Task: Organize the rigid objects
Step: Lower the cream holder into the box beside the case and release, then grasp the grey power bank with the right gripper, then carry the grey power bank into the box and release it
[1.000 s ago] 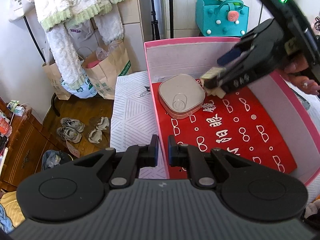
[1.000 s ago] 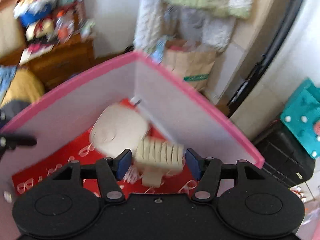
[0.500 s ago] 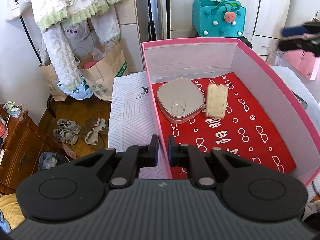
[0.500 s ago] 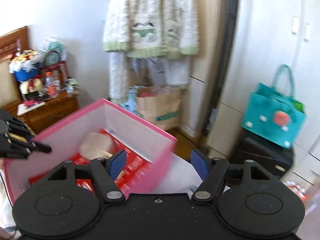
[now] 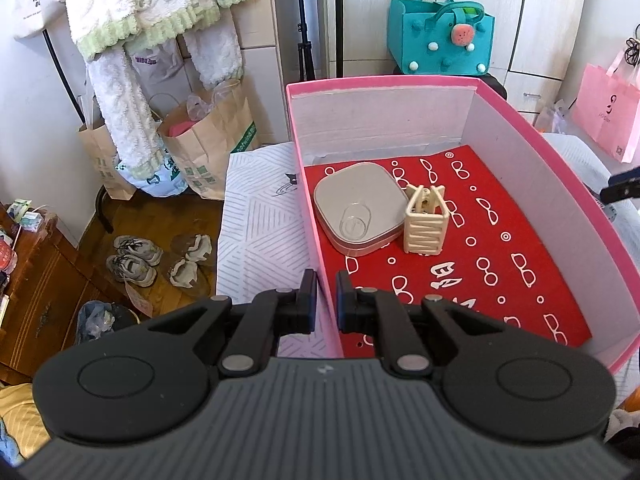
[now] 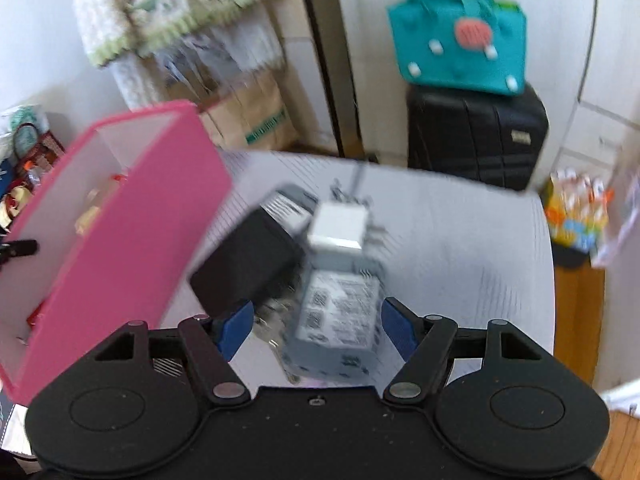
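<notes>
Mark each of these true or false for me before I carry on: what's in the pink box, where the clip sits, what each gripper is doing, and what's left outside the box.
1. The pink box holds a grey square dish and a cream clip. True.
2. The clip lies on top of the dish. False: it stands beside the dish on the red liner.
3. The left gripper is shut on the box's wall. True.
4. The right gripper is shut on a grey block. False: its jaws stand wide with the grey labelled block loose between them.
5. Nothing remains outside the box. False: a white charger and a black box also lie there.
</notes>
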Demonstrator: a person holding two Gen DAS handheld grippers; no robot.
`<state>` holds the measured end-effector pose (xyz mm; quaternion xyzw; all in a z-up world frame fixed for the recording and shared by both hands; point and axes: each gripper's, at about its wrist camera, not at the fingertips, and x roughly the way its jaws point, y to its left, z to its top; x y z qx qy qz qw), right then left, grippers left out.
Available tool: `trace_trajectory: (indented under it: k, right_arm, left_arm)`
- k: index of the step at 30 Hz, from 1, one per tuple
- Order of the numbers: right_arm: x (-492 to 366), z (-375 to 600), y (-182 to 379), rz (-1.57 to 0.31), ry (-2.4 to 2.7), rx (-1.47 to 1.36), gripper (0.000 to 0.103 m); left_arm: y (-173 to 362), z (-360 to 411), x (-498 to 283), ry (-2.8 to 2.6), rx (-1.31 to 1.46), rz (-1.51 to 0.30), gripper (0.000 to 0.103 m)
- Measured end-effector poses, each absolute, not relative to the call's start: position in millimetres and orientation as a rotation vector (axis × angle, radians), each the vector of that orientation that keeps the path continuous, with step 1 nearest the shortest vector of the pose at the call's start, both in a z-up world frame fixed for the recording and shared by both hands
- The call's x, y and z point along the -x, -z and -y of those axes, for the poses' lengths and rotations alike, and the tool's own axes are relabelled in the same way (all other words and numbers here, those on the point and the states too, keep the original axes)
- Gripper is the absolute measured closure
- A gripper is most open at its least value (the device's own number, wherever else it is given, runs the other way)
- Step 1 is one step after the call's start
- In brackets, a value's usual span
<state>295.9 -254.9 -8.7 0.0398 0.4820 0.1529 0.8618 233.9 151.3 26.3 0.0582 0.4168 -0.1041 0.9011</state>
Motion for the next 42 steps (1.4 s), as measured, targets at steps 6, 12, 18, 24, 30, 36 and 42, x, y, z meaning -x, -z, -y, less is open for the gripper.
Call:
trace_trajectory:
  k: [6, 12, 18, 24, 30, 36, 42]
  right_arm:
    - [-312, 251, 30, -1.075, -0.31, -0.081, 0.027]
    - [-321, 239, 39, -1.075, -0.325, -0.021, 0.021]
    - [-318, 238, 35, -1.063, -0.295, 0.038, 0.037]
    - [-303, 246, 22, -1.011, -0.301, -0.01, 0.037]
    - [-283, 238, -11, -0.92, -0.365, -0.023, 0.037]
    - [-267, 196, -64, -0.794, -0.578, 0.01, 0.037]
    - [-277, 124, -84, -0.806, -0.878, 0.05, 0.037]
  left_arm:
    - [-27, -150, -234, 0.201, -0.114, -0.867, 0.094]
    - [-28, -150, -233, 0.194, -0.115, -0.874, 0.094]
    - [-29, -149, -233, 0.189, -0.113, -0.875, 0.094]
    - [-28, -150, -233, 0.192, -0.111, -0.876, 0.094]
    - [-26, -149, -232, 0.19, -0.118, -0.875, 0.094]
    - [-25, -147, -229, 0.175, -0.117, -0.861, 0.095]
    - [-27, -147, -230, 0.163, -0.094, -0.866, 0.095]
